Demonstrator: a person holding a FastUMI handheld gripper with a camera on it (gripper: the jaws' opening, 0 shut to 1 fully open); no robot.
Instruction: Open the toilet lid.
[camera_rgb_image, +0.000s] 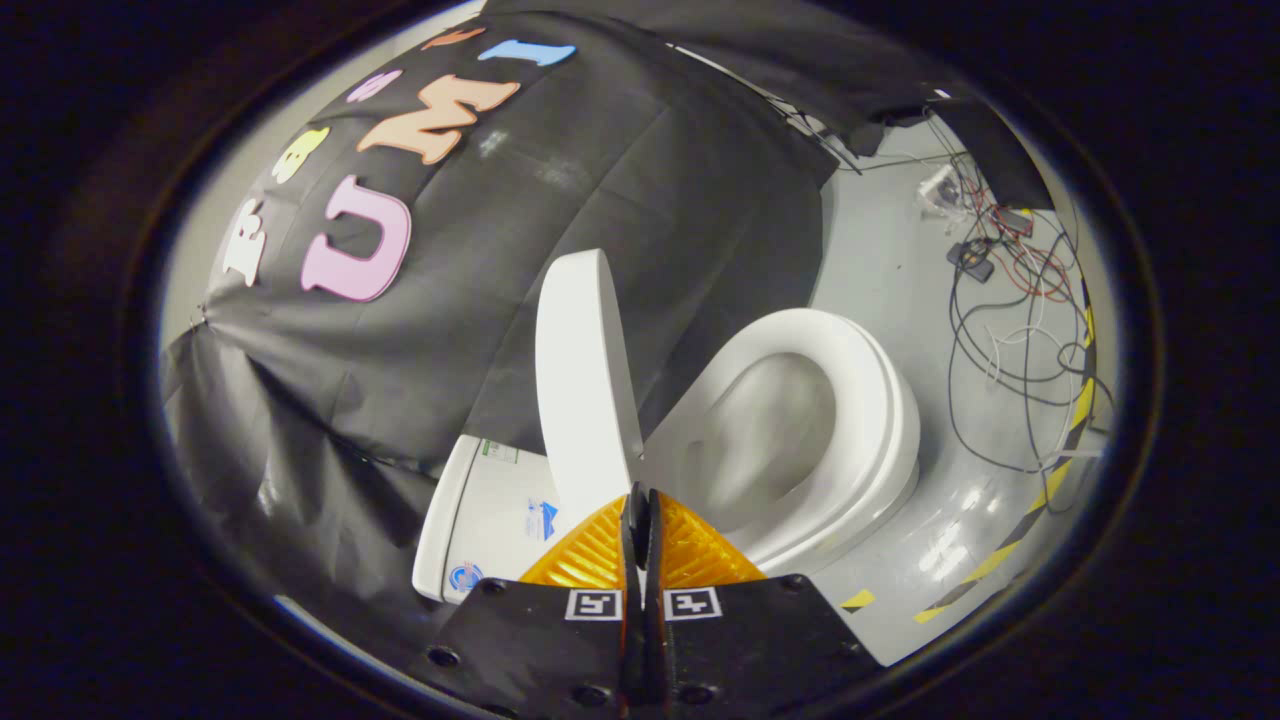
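I've got the gripper (641, 500) right in front of me, and its 2 fingers (600, 555) are pressed together tip to tip, no gap that I can see, nothing caught between them. So the claw is closed and empty.

Just beyond the tips stands the toilet lid (582, 380), white, already raised and standing close to upright. I'm seeing it nearly edge-on, with its lower end dropping behind the fingertips. I can't tell whether the tips touch it; they sit very close to its base.

Beside the lid, on the far side from the wall, the toilet seat (868, 400) lies down flat on the bowl (770, 440), and I can look straight into the open basin. The seat ring is a smooth white oval, and the inside of the bowl is shaded grey.

On the other side of the lid is the white cistern (490, 515), pushed up against the black cloth wall (640, 180), with a few small stickers on its top.

Past the toilet, the grey floor (880, 260) is glossy and catching reflections. A tangle of cables (1010, 300) lies well apart from the bowl, and a run of yellow-and-black hazard tape (1040, 495) crosses the floor near them.
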